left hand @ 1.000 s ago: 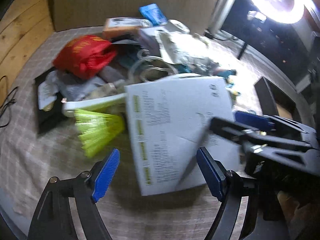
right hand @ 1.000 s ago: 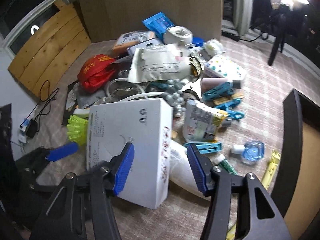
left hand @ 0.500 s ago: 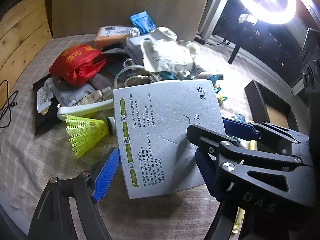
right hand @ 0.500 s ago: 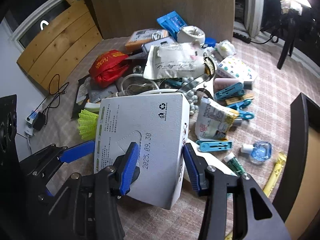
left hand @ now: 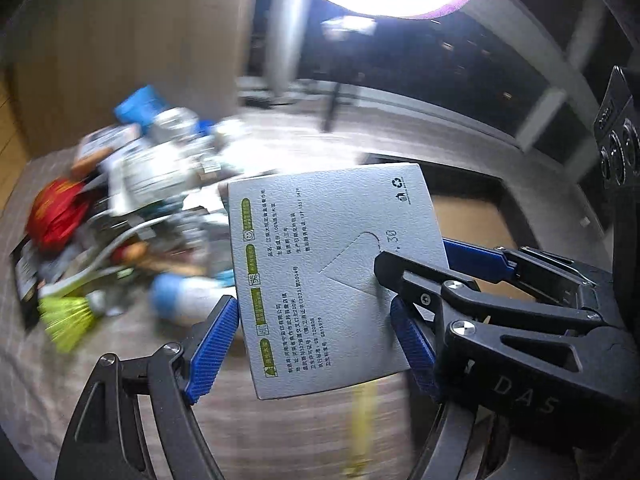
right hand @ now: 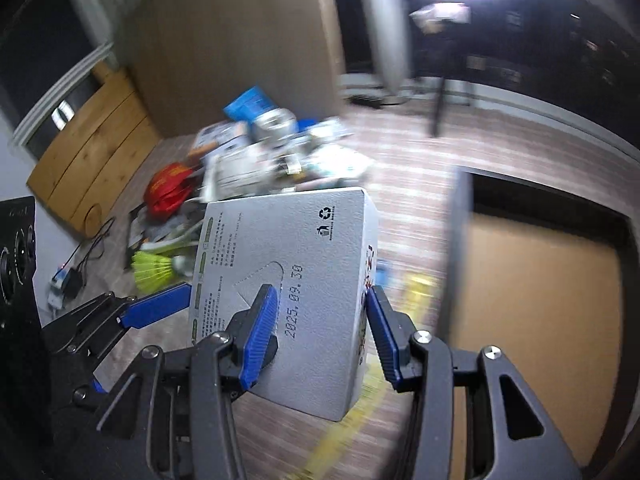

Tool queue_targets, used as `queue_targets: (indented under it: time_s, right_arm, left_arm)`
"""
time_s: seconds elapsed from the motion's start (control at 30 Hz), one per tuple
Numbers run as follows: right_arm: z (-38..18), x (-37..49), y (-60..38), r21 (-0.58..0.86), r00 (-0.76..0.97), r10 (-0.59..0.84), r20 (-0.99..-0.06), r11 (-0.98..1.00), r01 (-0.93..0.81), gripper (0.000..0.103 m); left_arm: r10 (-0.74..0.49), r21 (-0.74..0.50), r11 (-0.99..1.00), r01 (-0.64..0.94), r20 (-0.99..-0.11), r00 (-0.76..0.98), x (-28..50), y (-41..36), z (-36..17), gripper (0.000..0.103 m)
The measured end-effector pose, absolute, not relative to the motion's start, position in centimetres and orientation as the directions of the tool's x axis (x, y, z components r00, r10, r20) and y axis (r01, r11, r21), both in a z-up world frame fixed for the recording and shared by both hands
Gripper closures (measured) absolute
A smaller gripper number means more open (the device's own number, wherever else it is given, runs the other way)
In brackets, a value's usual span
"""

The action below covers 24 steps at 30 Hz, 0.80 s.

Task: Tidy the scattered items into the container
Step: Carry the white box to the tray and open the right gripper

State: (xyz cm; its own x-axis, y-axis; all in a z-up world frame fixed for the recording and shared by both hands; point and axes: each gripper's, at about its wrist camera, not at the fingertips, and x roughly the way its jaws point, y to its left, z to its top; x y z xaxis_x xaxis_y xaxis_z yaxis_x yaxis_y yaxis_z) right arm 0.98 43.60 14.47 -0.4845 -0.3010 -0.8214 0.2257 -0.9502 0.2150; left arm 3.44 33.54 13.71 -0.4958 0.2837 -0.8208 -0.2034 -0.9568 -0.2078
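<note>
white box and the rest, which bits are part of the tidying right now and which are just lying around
In the job now:
- white box, lifted
- right gripper, shut on it
- left gripper, astride it
- dark container

Lying about:
- yellow shuttlecock
- red bag
- blue packet

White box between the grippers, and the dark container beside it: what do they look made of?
White box: looks like matte paperboard, with a faint grain, printed text, a stamped date and a perforated tear-open tab. Container: dark, rigid-looking walls with a flat tan base like cardboard or fibreboard; motion blur leaves the wall material open.
</note>
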Motion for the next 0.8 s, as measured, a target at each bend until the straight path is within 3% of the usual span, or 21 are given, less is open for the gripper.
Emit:
queue_targets:
  time_s: [0.47, 0.8]
  right_arm:
    - [16.9, 7.9, 61.7, 0.125, -0.557, -0.036, -0.83, -0.985, -0.122, 0.057]
    - [18.1, 10.0, 65.8, 0.146, -0.584, -0.009, -0.812, -0.971, -0.188, 0.057]
  left_arm:
    - [0.477, -0.248, -0.817, -0.52, -0.798, -0.368, 5.7, 51.2, 15.9, 0.028]
    - [0.456, -0.22, -0.828, -0.516, -0.8, -0.389, 6.1, 51.4, 16.8, 0.028]
